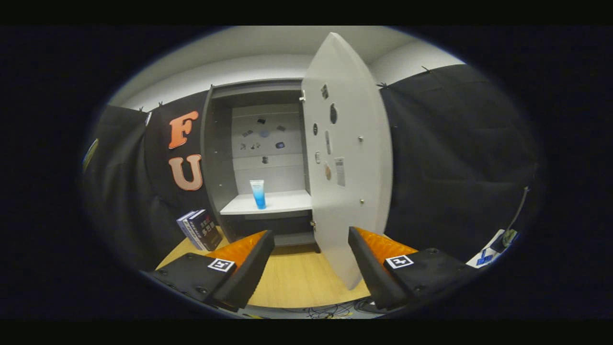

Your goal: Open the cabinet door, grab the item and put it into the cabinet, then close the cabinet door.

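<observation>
The claw (311, 266) is spread wide and holds nothing, above the wooden table (297, 282). Beyond its fingers the cabinet (218, 158) stands at the table's far edge, its door (347, 158) swung open. The blue tube (257, 194) stands upright on the cabinet shelf (282, 203), near its front edge.

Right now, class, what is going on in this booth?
A person's hand-held tool hangs open over the wooden table, holding nothing. Beyond its fingers, the cabinet stands with its door swung open. A blue tube stands upright on the cabinet's white shelf, so the item seems already placed inside. Books lean beside the cabinet. Closing the door is probably what remains.
</observation>
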